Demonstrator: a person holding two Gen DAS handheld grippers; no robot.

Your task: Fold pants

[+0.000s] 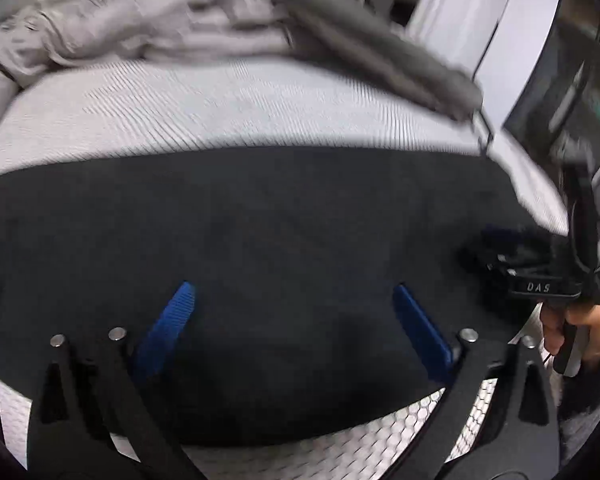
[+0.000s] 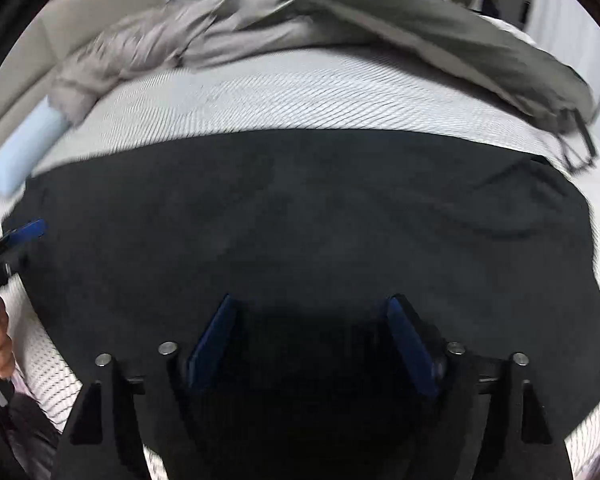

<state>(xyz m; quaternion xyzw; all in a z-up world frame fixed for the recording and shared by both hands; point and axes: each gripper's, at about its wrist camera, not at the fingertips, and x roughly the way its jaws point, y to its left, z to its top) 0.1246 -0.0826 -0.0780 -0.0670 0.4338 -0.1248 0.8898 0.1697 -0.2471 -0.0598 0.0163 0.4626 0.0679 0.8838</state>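
Since the black pants (image 1: 260, 240) lie flat on the bed (image 1: 240, 100), folded edge toward the other clothes (image 1: 140, 32), both grippers hang empty: left gripper (image 1: 296, 336) and right gripper (image 2: 312, 344) spread wide, gripping nothing, probably released after a fold.

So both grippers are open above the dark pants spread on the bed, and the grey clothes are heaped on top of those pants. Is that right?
Not quite. The grey clothes lie apart from the dark pants, farther back on the bed, with a strip of bare cover between; the right wrist view shows it. The left gripper and right gripper are indeed open above the pants.
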